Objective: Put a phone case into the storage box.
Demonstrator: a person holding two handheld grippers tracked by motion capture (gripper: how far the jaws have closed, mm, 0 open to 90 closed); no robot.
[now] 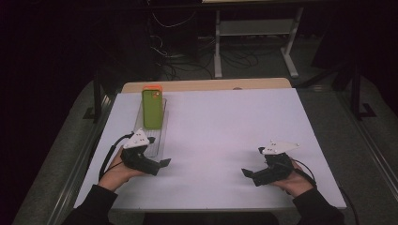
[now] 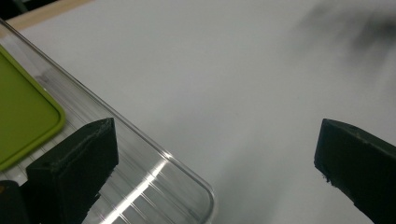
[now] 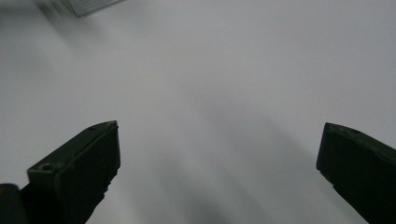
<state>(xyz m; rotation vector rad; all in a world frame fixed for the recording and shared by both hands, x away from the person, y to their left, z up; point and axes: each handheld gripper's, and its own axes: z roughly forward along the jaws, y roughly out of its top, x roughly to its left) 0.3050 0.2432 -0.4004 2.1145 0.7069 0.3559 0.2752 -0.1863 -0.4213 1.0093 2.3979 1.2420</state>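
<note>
A green phone case (image 1: 152,108) lies flat on a long clear plastic tray (image 1: 161,136) at the left of the white table. The left gripper view has the case's rounded corner (image 2: 23,116) at its left edge, with the tray's near corner (image 2: 182,186) below it. My left gripper (image 1: 158,151) is open beside the tray's near end, and its jaws (image 2: 215,154) stand wide apart, one over the tray and one over bare table. My right gripper (image 1: 253,161) rests open at the front right. Nothing but white table lies between its jaws (image 3: 217,158).
An orange object (image 1: 152,87) stands just behind the case at the tray's far end. The white table top (image 1: 225,122) stretches between the two grippers. Beyond its far edge are a wooden strip (image 1: 211,85), cables and a white stand's legs on the dark floor.
</note>
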